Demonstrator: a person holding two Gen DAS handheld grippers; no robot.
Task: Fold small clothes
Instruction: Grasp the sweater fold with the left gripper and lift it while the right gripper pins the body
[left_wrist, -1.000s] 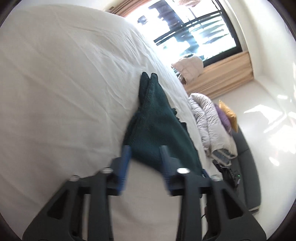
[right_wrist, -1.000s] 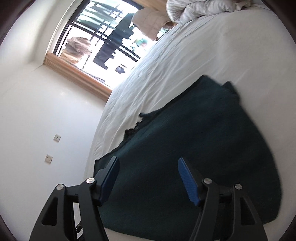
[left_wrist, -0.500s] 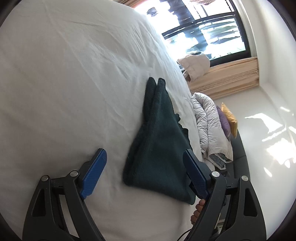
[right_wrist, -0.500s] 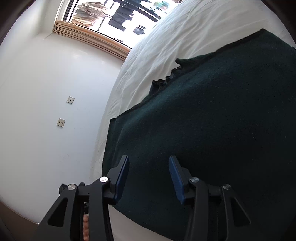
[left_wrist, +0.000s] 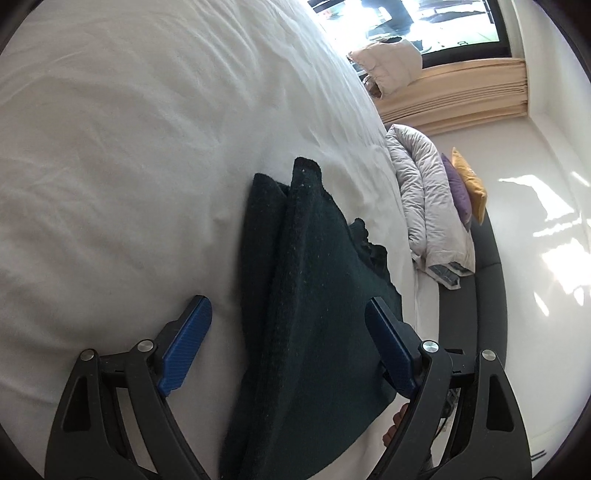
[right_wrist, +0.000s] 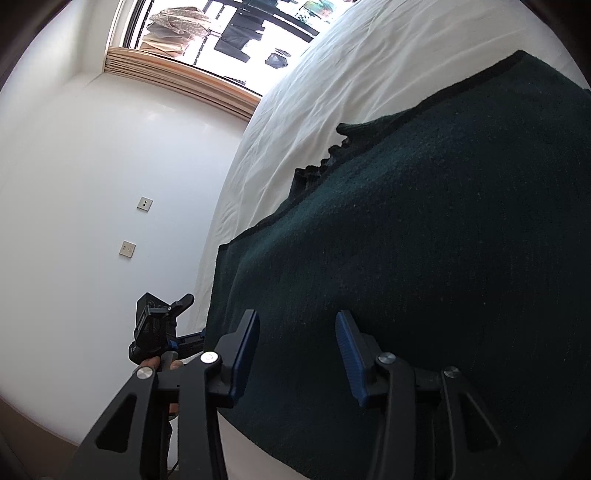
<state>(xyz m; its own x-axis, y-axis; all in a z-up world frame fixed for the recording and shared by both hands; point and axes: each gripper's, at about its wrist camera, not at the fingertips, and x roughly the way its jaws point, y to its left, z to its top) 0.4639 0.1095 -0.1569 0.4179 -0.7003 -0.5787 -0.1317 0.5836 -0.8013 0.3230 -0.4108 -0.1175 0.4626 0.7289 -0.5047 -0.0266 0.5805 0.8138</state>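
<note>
A dark green knitted garment lies folded lengthwise on the white bed. My left gripper is open wide just above it, and the folded cloth runs between its blue fingers without touching the pads. In the right wrist view the same garment fills the right half. My right gripper hovers over the cloth near its left corner, jaws half spread and nothing pinched between them. A hand holds the left tool's black body just past the garment's left edge.
A rolled grey duvet, a purple cushion and a yellow cushion lie beside a dark bench past the bed's far side. A beige jacket hangs by the window. A white wall with sockets flanks the bed.
The left jaws spread wide and that gripper slid over the garment, which now lies between its fingers. The right jaws narrowed and moved in close over the garment's corner.
</note>
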